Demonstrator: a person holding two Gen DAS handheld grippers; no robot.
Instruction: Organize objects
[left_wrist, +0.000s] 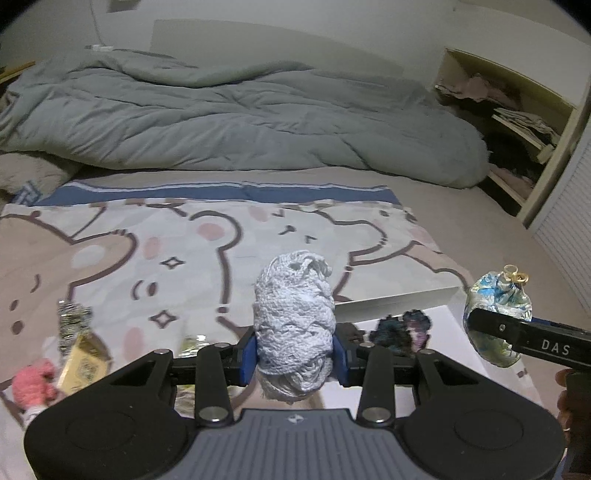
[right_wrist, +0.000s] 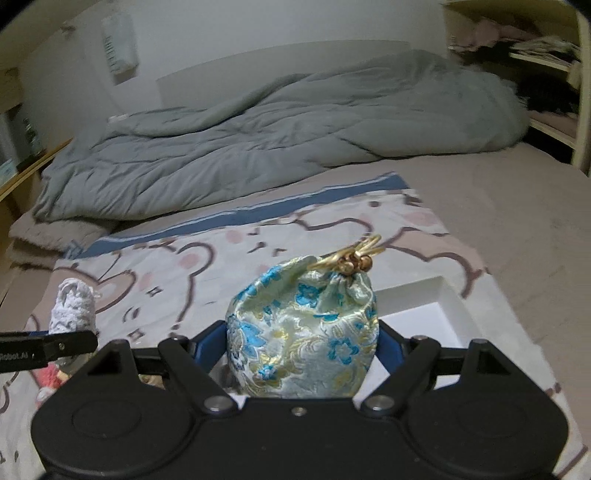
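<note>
Left wrist view: my left gripper (left_wrist: 294, 352) sits at lower centre of the frame, its blue pads pinching a bundle of white knitted yarn (left_wrist: 293, 325) that stands upright between them and rises above the fingertips. Behind the yarn, a bear-print blanket (left_wrist: 155, 251) covers the middle of the frame, and a rumpled grey duvet (left_wrist: 229, 114) lies across the upper half. At lower left, resting on the blanket, are a pink crocheted item (left_wrist: 31, 384), a gold packet (left_wrist: 83, 360) and a glittery silver item (left_wrist: 72, 321). Just right of my fingers, a white tray (left_wrist: 399, 304) shows its rim, with a dark multicoloured item (left_wrist: 399, 328) inside it. At the right edge, my right gripper (left_wrist: 498, 328) enters the frame holding a brocade pouch (left_wrist: 496, 299). An open wooden shelf (left_wrist: 517, 122) with folded cloth occupies the upper right. Right wrist view: my right gripper (right_wrist: 302, 350) is at lower centre, its jaws spread wide but closed against both sides of the blue-and-gold brocade pouch (right_wrist: 303, 332), whose gold drawstring points to the upper right. The white tray (right_wrist: 439, 299) lies directly behind and right of the pouch. At the left edge, my left gripper (right_wrist: 74, 338) appears with the white yarn (right_wrist: 72, 310) clamped in it.
</note>
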